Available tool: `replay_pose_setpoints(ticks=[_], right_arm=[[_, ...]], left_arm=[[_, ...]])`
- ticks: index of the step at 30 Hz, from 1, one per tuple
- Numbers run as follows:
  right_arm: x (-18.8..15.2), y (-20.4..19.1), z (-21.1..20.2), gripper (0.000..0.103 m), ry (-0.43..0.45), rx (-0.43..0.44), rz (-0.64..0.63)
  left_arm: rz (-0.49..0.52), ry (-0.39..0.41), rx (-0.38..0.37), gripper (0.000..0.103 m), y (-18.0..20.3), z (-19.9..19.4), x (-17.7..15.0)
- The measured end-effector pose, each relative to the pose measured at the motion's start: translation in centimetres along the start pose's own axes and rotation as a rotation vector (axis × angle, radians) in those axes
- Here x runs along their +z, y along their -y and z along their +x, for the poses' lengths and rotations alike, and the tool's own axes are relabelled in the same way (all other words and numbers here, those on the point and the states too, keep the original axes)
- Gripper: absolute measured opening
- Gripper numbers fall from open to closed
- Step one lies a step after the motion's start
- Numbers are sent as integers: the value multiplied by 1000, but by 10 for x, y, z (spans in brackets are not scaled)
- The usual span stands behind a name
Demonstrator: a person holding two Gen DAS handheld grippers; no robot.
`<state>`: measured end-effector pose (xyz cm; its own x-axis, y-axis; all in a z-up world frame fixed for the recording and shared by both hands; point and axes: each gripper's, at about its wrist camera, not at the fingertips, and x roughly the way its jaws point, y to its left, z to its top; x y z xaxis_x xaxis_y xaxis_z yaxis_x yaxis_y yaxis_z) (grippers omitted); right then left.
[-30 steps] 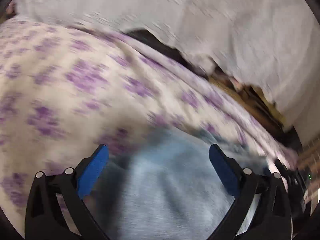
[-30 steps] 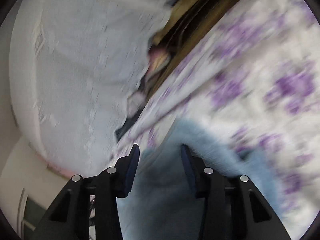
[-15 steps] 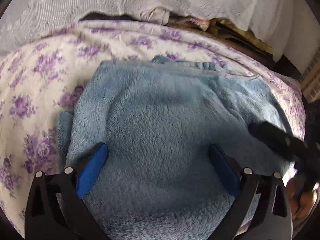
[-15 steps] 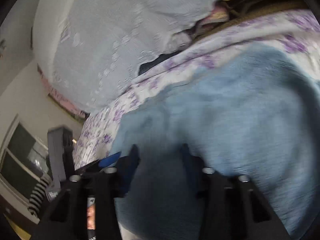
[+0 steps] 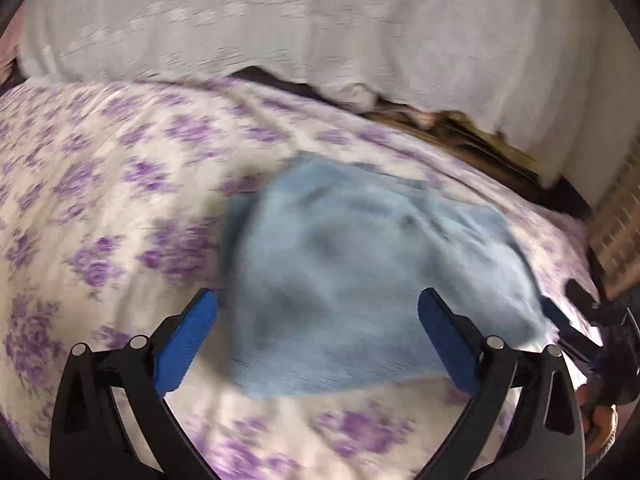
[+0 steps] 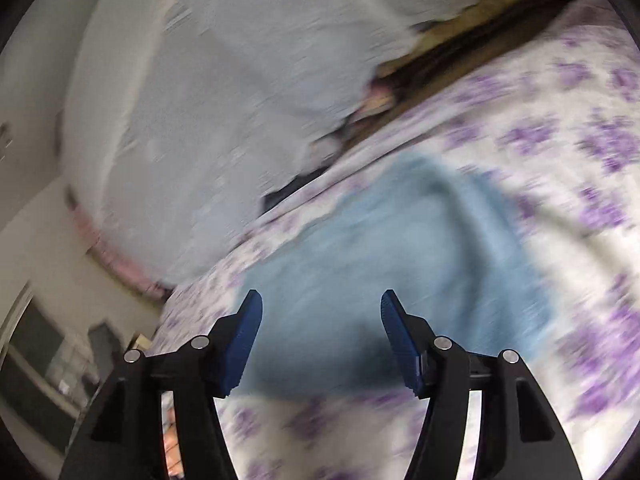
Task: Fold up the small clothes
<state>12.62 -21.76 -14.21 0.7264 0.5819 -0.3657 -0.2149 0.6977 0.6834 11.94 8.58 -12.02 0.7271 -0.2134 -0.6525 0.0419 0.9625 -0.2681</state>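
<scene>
Left wrist: blurred blue garment [image 5: 360,280] apparently ahead of left gripper [image 5: 316,344].

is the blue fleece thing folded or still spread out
Folded, apparently: the blue fleece garment lies as a compact bundle on the floral sheet, neither gripper holding it. Blur hides the layers.

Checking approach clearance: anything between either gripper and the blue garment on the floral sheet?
Nothing visible. The blue fleece garment lies in the open on the floral sheet, straight ahead of the open left gripper and open right gripper. Both views are motion-blurred, so small items could be missed.
</scene>
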Motion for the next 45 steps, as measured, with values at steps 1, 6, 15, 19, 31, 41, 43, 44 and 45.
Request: replay_pose_setpoints(ticks=[1, 6, 15, 19, 31, 41, 43, 44, 45], right_arm=[[-10, -14, 11, 63, -53, 39, -37], [-32, -9, 44, 54, -207, -38, -71], [-13, 95, -17, 9, -54, -18, 390], [0, 50, -29, 61, 18, -58, 242], [22, 22, 93, 49, -64, 145, 300], [47, 94, 40, 28, 107, 151, 503], [48, 74, 30, 43, 137, 29, 410], [49, 64, 23, 63, 145, -6, 358], [49, 46, 21, 72, 150, -36, 285]], left_arm=[[28, -2, -6, 98, 9, 1, -4], [160, -120, 155, 99, 23, 44, -28], [39, -103, 254, 99, -18, 14, -32], [-138, -24, 168, 98, -46, -18, -19], [12, -98, 252, 98, 12, 65, 10], [-320, -91, 224, 99, -89, 49, 7], [-348, -57, 236, 99, -94, 37, 7], [-321, -34, 256, 98, -90, 29, 8], [-287, -16, 261, 98, -83, 23, 9]])
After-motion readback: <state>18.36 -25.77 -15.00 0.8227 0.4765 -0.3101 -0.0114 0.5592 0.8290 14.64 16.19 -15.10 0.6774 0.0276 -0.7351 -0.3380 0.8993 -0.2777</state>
